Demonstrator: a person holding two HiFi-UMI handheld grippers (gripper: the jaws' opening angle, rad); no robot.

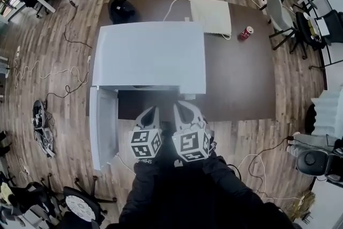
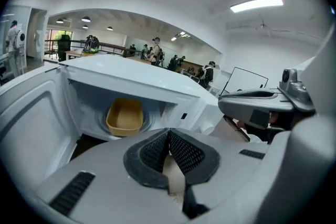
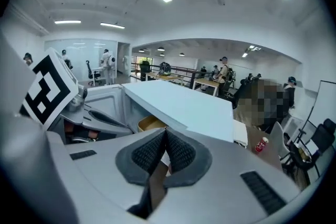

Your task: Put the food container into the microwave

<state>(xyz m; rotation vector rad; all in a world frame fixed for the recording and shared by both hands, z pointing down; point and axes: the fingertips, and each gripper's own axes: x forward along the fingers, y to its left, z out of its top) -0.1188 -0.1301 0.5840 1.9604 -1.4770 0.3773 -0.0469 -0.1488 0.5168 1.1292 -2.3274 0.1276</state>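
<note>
The yellow food container [image 2: 125,115] sits inside the microwave [image 1: 150,53], straight ahead of my left gripper [image 2: 168,136]. My left gripper and right gripper [image 3: 165,136] are both pinched together with nothing in them. They hang side by side before the opening. The door [image 1: 104,126] stands open on the left, so I think my left gripper is nearer to it.

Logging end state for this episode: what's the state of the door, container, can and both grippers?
microwave door: open, swung out to the left.
food container: inside the microwave, upright, looks empty.
left gripper: jaws together, holding nothing.
right gripper: jaws together, holding nothing.
red can: upright.
</note>
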